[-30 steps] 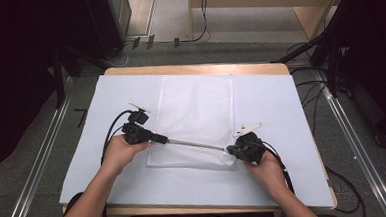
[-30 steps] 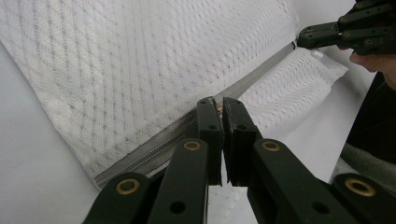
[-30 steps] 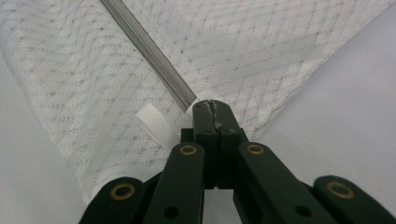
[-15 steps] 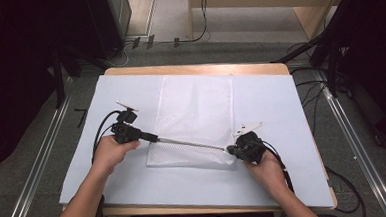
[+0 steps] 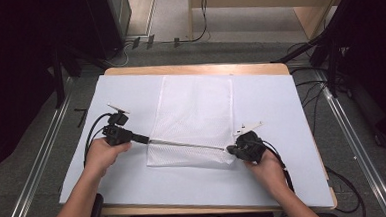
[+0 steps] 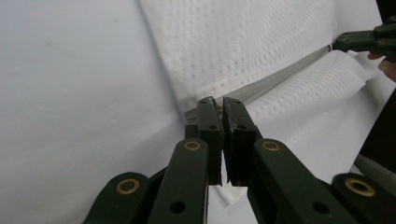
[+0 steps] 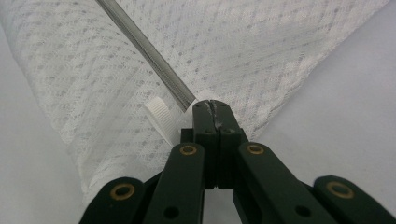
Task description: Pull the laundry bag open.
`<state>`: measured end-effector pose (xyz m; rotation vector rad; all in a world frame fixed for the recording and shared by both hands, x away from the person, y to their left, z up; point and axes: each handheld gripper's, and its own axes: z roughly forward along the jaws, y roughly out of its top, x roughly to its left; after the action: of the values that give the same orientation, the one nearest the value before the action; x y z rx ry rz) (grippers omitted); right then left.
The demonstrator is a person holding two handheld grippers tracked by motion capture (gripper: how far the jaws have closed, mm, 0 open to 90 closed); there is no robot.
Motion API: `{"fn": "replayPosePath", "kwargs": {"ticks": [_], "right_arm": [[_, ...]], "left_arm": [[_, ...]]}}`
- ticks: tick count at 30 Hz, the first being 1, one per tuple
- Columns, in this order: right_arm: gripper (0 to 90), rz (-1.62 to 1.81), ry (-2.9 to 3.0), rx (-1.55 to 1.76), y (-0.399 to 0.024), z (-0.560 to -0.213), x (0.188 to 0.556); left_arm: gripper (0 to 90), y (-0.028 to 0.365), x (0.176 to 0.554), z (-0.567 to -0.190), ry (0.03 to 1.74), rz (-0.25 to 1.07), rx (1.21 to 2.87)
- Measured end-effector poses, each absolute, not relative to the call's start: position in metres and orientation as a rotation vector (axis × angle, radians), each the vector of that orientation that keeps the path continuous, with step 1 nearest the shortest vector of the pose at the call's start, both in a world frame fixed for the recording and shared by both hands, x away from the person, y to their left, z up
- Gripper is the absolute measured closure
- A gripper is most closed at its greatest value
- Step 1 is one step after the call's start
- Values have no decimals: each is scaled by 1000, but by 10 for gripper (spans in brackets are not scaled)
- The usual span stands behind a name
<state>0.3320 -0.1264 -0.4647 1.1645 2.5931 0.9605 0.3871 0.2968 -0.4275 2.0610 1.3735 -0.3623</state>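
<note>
Grippers, left gripper (image 5: 146,139) and right gripper (image 5: 229,148), pinch mesh bag (image 5: 193,108) zipper ends.

White sheet (image 5: 281,114) on wooden table (image 5: 189,68), grey floor (image 5: 28,162) w/ cables (image 5: 310,90)

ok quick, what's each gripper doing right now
Left gripper: closed on the left end of the mesh bag's zipper.
Right gripper: closed on the bag's right corner at the zipper's end.
</note>
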Motion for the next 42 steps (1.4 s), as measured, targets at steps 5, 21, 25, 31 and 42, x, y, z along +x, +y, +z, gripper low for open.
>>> {"fn": "replayPosePath", "kwargs": {"ticks": [5,21,25,31,42], "right_arm": [[900,962,2598,1158,-126,-465,333],[900,965,2619,1149,-128,-464,336],[900,954,2612,1136,-128,-463,336],[900,958,2611,1154,-130,-463,339],[900,1040,2629,1154,-135,-460,342]], "left_arm": [[885,300,388,-430,1386,-356,2074],[880,299,382,-434,1346,-370,2044],[877,296,376,-436,1329,-368,2064],[874,295,372,-438,1321,-376,2061],[867,294,370,-441,1299,-390,2071]]}}
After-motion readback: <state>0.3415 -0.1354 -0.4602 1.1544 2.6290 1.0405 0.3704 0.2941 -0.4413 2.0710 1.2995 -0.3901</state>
